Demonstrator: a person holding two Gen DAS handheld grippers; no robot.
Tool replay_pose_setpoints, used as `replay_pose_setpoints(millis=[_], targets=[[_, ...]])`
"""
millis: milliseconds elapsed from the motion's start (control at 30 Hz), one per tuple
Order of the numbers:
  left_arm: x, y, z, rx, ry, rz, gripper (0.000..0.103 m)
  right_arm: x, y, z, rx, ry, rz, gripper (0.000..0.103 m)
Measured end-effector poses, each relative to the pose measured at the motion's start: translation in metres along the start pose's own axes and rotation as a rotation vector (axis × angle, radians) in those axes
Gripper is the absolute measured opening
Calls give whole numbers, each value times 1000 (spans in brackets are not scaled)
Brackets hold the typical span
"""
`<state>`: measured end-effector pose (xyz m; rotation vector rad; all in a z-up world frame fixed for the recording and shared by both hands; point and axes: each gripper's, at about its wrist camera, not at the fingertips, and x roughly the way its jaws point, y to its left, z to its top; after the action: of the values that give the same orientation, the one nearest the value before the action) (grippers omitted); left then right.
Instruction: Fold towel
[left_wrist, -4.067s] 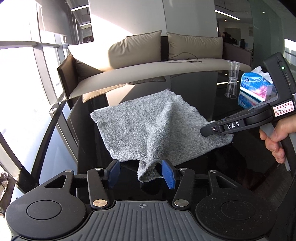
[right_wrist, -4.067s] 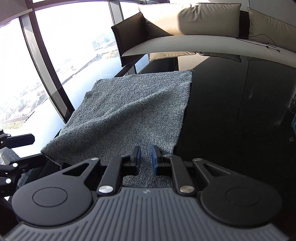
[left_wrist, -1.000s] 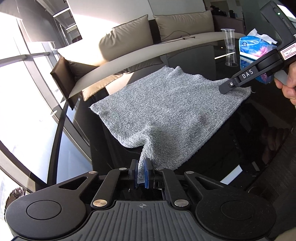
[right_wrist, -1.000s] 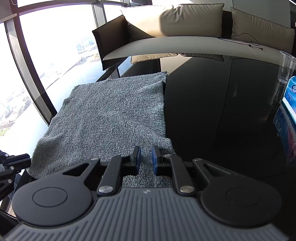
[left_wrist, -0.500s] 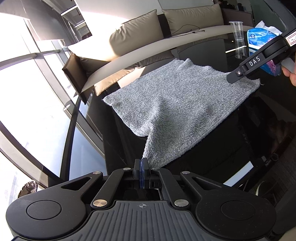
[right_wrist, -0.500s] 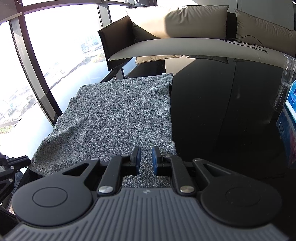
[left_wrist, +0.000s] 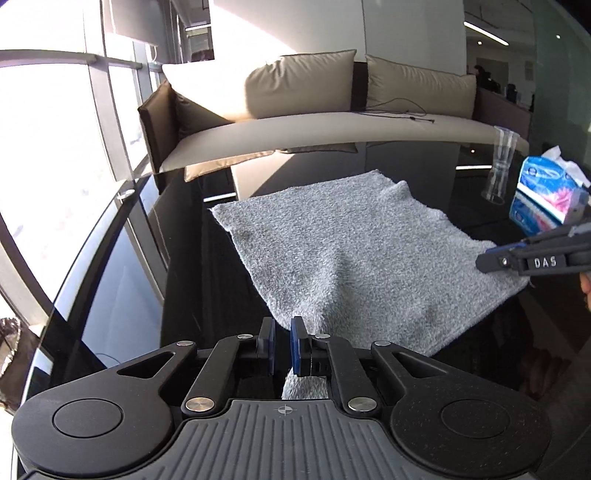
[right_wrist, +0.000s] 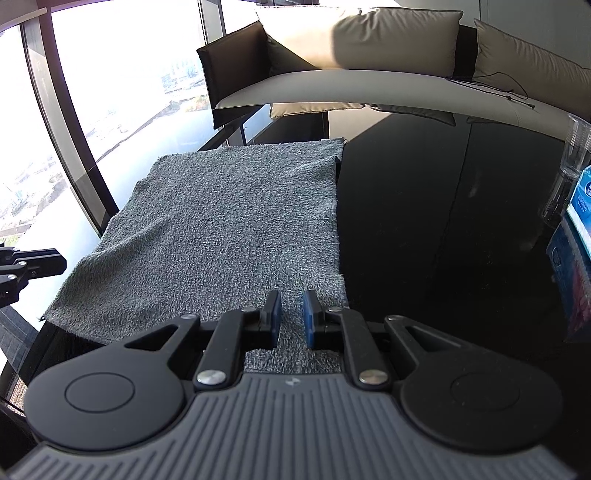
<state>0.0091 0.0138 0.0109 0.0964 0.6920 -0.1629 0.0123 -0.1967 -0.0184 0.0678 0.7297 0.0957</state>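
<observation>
The left gripper (left_wrist: 282, 345) points down at a slant toward the near-left corner of the grey towel (left_wrist: 354, 254). Its jaws are opening: a narrow gap shows between the blue pads (left_wrist: 297, 347), and the towel's corner, drawn up into a peak, runs past the right pad and under the gripper's body rather than being squeezed between the two.

The right gripper (right_wrist: 291, 319) is angled down in the same way over the towel's (right_wrist: 236, 236) near-right corner. Its pads (right_wrist: 309, 319) stand only slightly apart, with the fabric's edge passing between and below them — from this view I cannot tell whether they press on it. In the left wrist view the same tool (left_wrist: 532, 260) shows side-on as a slim black arm marked DAS, its tip resting at the towel's right edge, with part of a hand (left_wrist: 585, 284) behind it.

The towel lies spread on a glossy black table (right_wrist: 443, 221), one layer, roughly square, fluffy, flat at the far edge and rumpled toward the left gripper. A clear plastic cup (left_wrist: 502, 162) and a blue tissue pack (left_wrist: 550, 192) stand well to its right.
</observation>
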Motion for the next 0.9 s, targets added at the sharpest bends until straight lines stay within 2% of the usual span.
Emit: replay_pose_setpoints(millis=[167, 233, 333, 467, 567, 733, 900], targets=[[23, 22, 18, -75, 8, -8, 20, 1, 0, 0, 2, -2, 0, 14], [32, 30, 25, -104, -1, 1, 34, 1, 1, 1, -2, -3, -2, 14], [44, 39, 35, -155, -10, -12, 43, 2, 2, 1, -9, -3, -6, 14], [63, 48, 52, -186, -20, -41, 43, 3, 3, 2, -20, -4, -13, 14], [79, 50, 63, -185, -17, -36, 41, 3, 4, 1, -37, -3, -17, 14], [103, 54, 73, -183, 23, -47, 22, 3, 4, 2, -44, 0, -13, 14], [119, 52, 70, -165, 51, -40, 21, 3, 5, 3, -61, 6, -12, 14]])
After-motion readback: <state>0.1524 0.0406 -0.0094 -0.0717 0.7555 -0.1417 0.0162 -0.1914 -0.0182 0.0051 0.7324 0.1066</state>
